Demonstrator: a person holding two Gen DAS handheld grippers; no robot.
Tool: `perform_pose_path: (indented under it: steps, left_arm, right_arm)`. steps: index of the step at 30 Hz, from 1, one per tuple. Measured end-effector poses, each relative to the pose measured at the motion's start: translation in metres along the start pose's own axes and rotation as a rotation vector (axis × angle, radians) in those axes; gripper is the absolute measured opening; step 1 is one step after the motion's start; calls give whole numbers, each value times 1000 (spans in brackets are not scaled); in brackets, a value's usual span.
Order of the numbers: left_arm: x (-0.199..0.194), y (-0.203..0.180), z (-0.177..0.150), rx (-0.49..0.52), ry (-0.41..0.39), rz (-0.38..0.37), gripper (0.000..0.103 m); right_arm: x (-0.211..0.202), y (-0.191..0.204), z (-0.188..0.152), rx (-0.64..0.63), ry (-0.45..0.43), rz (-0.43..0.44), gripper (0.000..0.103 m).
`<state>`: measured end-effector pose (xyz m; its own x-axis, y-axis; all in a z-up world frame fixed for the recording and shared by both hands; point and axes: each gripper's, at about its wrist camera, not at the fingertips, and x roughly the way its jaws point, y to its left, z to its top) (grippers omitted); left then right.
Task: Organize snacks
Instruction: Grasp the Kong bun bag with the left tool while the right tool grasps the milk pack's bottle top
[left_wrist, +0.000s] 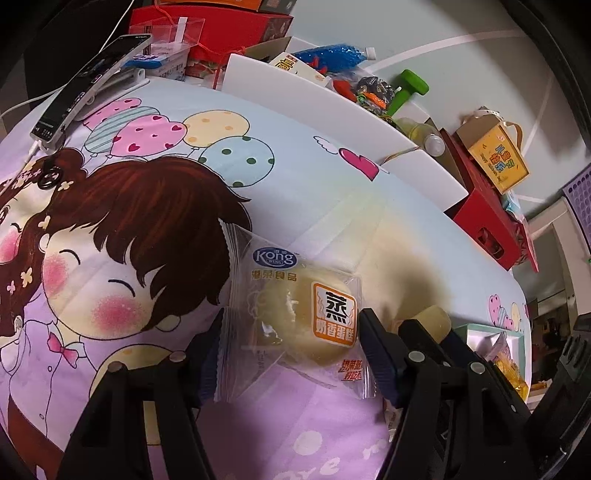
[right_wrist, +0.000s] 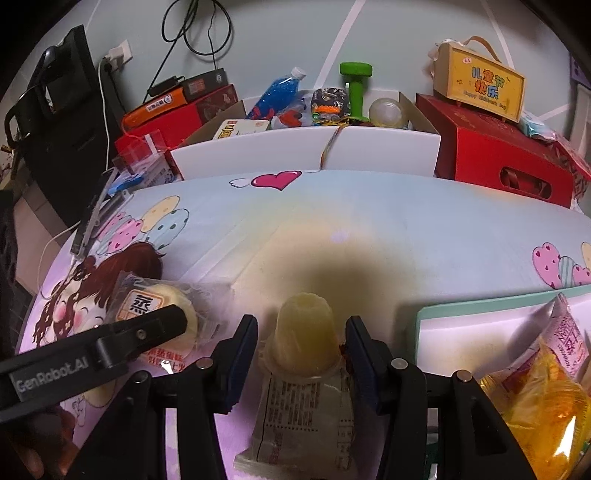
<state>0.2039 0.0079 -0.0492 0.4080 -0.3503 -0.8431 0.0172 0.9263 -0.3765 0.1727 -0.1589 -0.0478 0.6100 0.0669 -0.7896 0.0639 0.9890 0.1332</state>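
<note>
A steamed cake in a clear packet (left_wrist: 295, 317) lies on the cartoon-print cloth (left_wrist: 295, 184). My left gripper (left_wrist: 291, 325) is shut on it, its blue pads pressing the wrapper on both sides. The same cake packet (right_wrist: 162, 306) shows at the left of the right wrist view, under a left finger (right_wrist: 147, 328). My right gripper (right_wrist: 302, 328) is shut on a pale yellow jelly cup (right_wrist: 304, 332), which stands tilted away with its printed wrapper trailing toward the camera. That jelly cup (left_wrist: 436, 319) also peeks out at the right of the left wrist view.
A teal-rimmed white tray (right_wrist: 480, 308) at the right holds an orange jelly bag (right_wrist: 535, 402) and a pink packet (right_wrist: 565, 343). Behind the cloth stand a white box (right_wrist: 388, 151) of odds and ends, a red box (right_wrist: 498, 147) and a phone on a stand (left_wrist: 88, 85).
</note>
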Motion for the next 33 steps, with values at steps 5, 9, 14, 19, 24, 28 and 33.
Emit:
perform_pose_path:
  steps: [5,9,14,19,24,28,33]
  left_arm:
    - [4,-4,-1,18,8,4,69]
    - [6,-7,-1,30,9,12,69]
    - [5,-8,-1,31,7,1,63]
    - [1,-8,0,17,-2,-28,61]
    - [-8,-7,0,4,-20,-58,59]
    - [-19,-10,0,5,-36,-69,59]
    - [-33,-13,-2,13,-49,-70,59]
  right_arm:
    - [2,0,0,0,-4,-3,46]
    - [3,0,-1,1,-2,-12,38]
    - [1,0,-1,-8,-2,-17,38]
    - [-1,0,-1,-10,-3,-23,38]
    - [-10,-1,2,-10,-13,-28,38]
    - [-21,-2,4,-12,-24,-38,38]
    - [-45,-4,8,-8,-55,-48,30]
